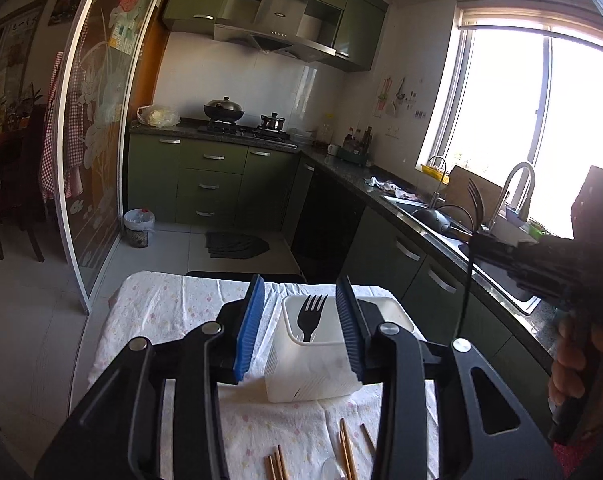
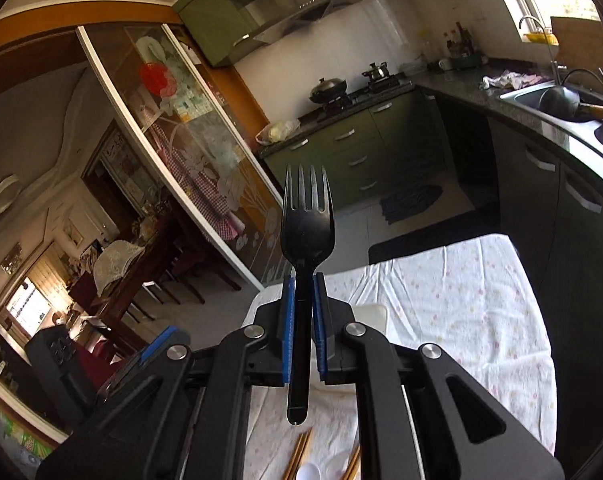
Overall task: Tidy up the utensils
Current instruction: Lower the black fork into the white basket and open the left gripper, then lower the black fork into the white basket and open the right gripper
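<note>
My left gripper [image 1: 301,320] is open above the table, its blue pads either side of a white utensil holder [image 1: 313,364] without touching it. A black plastic fork [image 1: 311,317] stands tines up in the holder. My right gripper [image 2: 301,312] is shut on a second black fork [image 2: 306,236], tines up, held high above the table; this fork also shows in the left wrist view [image 1: 475,200] at the right. Wooden chopsticks [image 1: 347,450] lie on the cloth near the front edge, also in the right wrist view [image 2: 299,454].
The table has a white flowered cloth [image 1: 173,308]. A clear plastic spoon [image 2: 311,472] lies among the chopsticks. A green kitchen counter with a sink [image 1: 421,204] runs along the right. A glass sliding door [image 1: 93,152] stands at the left.
</note>
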